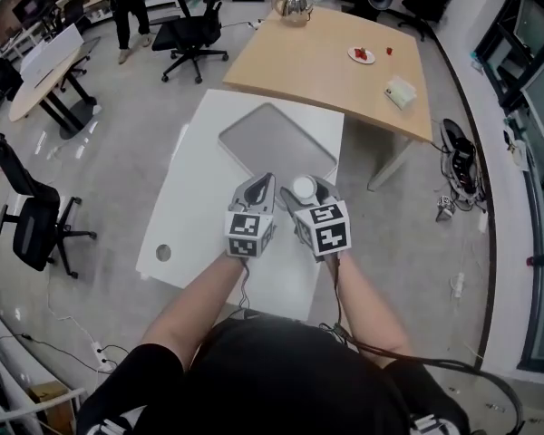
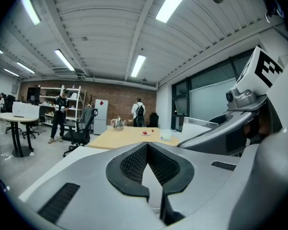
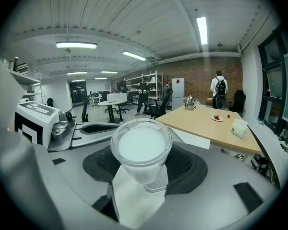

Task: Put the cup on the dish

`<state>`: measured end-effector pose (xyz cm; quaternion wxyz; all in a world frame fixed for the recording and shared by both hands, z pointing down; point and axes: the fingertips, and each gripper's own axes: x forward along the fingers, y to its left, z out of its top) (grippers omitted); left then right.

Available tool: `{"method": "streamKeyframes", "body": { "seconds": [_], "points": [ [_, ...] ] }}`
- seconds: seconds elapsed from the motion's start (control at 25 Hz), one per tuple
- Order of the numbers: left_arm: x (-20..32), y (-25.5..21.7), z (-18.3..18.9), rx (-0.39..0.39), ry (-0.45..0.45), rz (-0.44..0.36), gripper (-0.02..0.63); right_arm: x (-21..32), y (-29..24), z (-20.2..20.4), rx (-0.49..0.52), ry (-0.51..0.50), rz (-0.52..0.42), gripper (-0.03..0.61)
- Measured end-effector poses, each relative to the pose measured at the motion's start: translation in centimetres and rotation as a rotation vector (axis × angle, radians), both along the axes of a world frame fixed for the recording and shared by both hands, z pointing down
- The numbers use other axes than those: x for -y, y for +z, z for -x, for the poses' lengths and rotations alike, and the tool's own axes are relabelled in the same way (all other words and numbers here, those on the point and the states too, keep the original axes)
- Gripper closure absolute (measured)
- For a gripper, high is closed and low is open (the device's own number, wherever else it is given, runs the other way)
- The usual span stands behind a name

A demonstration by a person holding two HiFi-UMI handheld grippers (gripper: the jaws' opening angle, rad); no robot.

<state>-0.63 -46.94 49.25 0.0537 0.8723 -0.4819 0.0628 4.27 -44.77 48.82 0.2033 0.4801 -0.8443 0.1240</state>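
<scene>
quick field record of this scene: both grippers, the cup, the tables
right gripper: shut on the cup, over the white table
left gripper: jaws together, nothing between them
white table: bears a flat grey tray
wooden table: beyond it, with a small plate and a metal kettle
placement: cup not yet set down
</scene>
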Motion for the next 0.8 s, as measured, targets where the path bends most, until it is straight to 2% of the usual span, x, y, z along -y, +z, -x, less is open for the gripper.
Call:
{"method": "streamKeyframes", "body": {
  "seconds": [0.48,0.8],
  "points": [
    [9.2,6.9,0.4,0.032,-0.035,0.054,0.607,10.1,8.1,-0.6,-0.019,-0.007,0.077,0.344],
    [13.2,13.9,1.1,0.044,-0.058,0.079,0.607,15.2,14.7,-0.1,-0.020,0.012,0.103,0.344]
  ]
}}
